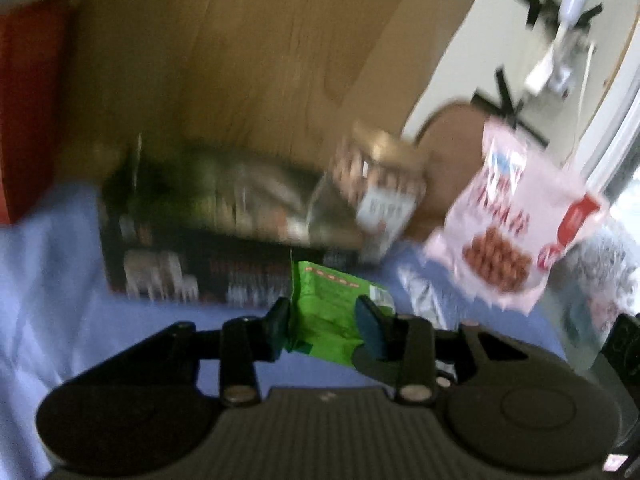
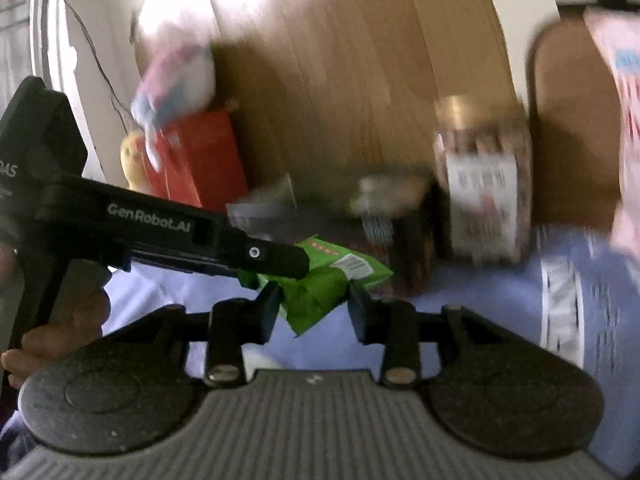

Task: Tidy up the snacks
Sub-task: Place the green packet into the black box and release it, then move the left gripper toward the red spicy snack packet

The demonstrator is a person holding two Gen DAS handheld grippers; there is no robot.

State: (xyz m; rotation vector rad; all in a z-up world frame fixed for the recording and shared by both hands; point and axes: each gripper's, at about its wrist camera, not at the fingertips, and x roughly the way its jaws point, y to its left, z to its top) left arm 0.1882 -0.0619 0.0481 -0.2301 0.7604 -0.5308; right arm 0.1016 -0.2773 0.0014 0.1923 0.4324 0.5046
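White lettering reading "GenRobot.AI" is showing along the side of the black left tongs (image 2: 256,254) in the right wrist view. Further back on the same body, a partial marking ending in "AS" is showing at the frame edge. Print on the green packet (image 2: 320,284), pink bag (image 1: 516,220), jar label (image 2: 480,204) and dark box (image 1: 200,268) is appearing too blurred to read.

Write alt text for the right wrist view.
A green snack packet sits between the right tongs while the left tongs reach in from the left and hold it too. Behind, on a pale blue cloth, blurred by motion, stand a jar with a white label and a red box against a wooden panel.
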